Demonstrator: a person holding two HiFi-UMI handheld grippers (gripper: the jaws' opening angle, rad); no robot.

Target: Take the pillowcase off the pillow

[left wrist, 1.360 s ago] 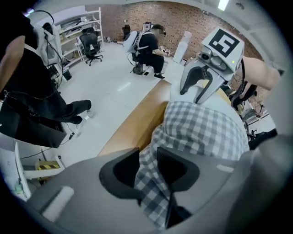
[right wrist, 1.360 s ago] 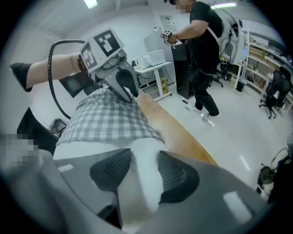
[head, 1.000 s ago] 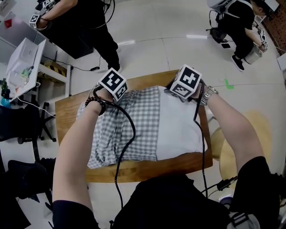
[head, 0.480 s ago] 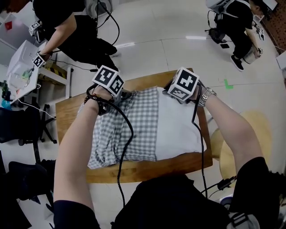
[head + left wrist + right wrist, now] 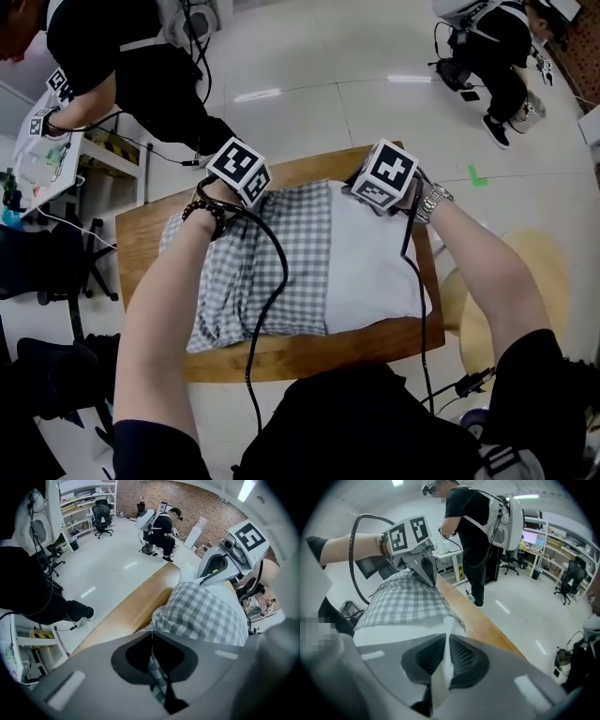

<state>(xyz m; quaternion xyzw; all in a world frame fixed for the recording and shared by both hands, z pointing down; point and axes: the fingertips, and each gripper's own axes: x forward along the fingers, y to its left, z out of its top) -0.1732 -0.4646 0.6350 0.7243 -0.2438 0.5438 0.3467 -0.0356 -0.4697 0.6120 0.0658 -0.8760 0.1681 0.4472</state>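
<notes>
Head view hides jaws; gripper views: left gripper (image 5: 151, 637) just closed on pillowcase (image 5: 206, 613), right gripper (image 5: 446, 637) pinching pillow (image 5: 397, 636).

Pretty tight here: white pillow (image 5: 375, 267) in grey checked pillowcase (image 5: 300, 262) hogs the brown wooden tabletop (image 5: 141, 246), bare strips only left and near; pale round stool (image 5: 555, 267) crowds the right.
</notes>
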